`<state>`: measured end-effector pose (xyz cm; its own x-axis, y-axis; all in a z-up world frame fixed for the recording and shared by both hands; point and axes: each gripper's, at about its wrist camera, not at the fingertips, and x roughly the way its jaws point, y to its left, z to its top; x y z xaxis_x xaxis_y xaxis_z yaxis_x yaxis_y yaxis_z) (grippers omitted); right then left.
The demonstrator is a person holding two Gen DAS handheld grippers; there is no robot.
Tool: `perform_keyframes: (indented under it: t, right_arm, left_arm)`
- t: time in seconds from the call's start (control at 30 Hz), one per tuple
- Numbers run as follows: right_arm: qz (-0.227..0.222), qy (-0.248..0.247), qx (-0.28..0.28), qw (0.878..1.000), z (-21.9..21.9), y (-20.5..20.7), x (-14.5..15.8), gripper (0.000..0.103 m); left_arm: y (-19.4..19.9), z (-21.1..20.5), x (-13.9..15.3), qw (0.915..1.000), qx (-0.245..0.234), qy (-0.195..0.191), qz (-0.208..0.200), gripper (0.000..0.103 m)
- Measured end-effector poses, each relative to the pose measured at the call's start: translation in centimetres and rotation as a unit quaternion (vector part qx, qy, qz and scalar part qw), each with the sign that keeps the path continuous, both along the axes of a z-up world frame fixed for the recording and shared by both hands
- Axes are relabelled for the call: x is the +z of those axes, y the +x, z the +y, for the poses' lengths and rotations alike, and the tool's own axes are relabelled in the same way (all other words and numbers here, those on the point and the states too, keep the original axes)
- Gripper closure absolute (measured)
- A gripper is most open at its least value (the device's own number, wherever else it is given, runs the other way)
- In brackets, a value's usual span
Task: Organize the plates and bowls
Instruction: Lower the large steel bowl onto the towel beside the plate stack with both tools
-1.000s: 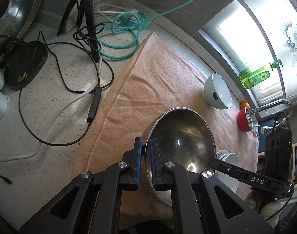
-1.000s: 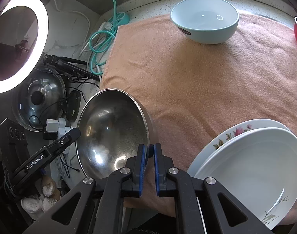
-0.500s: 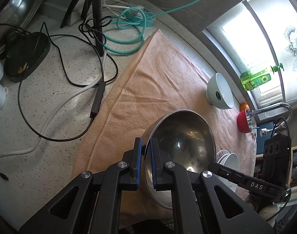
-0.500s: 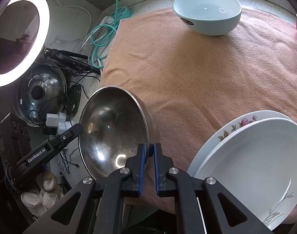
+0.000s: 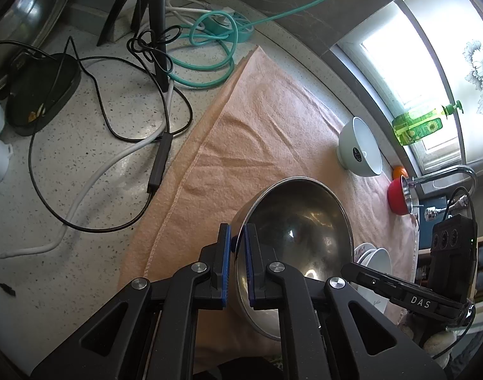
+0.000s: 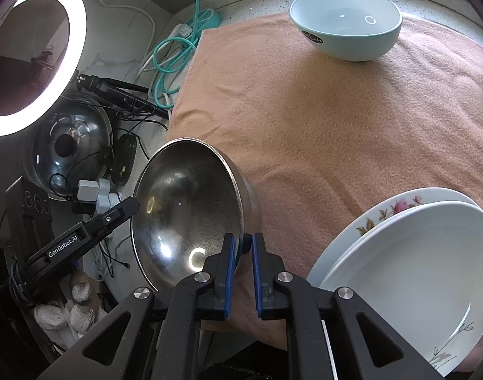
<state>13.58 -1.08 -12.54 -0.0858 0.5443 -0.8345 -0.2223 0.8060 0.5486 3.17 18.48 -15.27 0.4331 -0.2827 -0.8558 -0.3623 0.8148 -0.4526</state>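
Steel bowl [image 5: 292,240] hangs tilted over the peach towel [image 5: 247,145] as I clamp its rim with both my left gripper [image 5: 237,247] and right gripper [image 6: 242,251], 2 plates [image 6: 409,259] near right.

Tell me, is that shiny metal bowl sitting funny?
Yes. The steel bowl is tipped up on edge over the towel, pinched at its rim by the left gripper and right gripper.

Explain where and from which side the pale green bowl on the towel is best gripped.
Grip the pale green bowl by its thin rim, probably from above, one finger inside and one outside. It sits upright and open on the towel, and its rounded wall would likely slip from a side pinch.
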Motion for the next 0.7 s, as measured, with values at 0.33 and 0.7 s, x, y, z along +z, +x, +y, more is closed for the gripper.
perform_keyframes:
  t: [0.33, 0.7]
  right_arm:
    - [-0.036, -0.016, -0.007, 0.999, -0.8, 0.3, 1.2, 0.085]
    - [-0.077, -0.003, -0.024, 0.997, -1.7, -0.1, 3.7, 0.085]
  left_arm:
    - [0.3, -0.6, 0.7, 0.999, -0.007, 0.044, -0.004, 0.095]
    - [0.3, -0.4, 3.0, 0.9979, -0.003, 0.056, -0.033, 0.095]
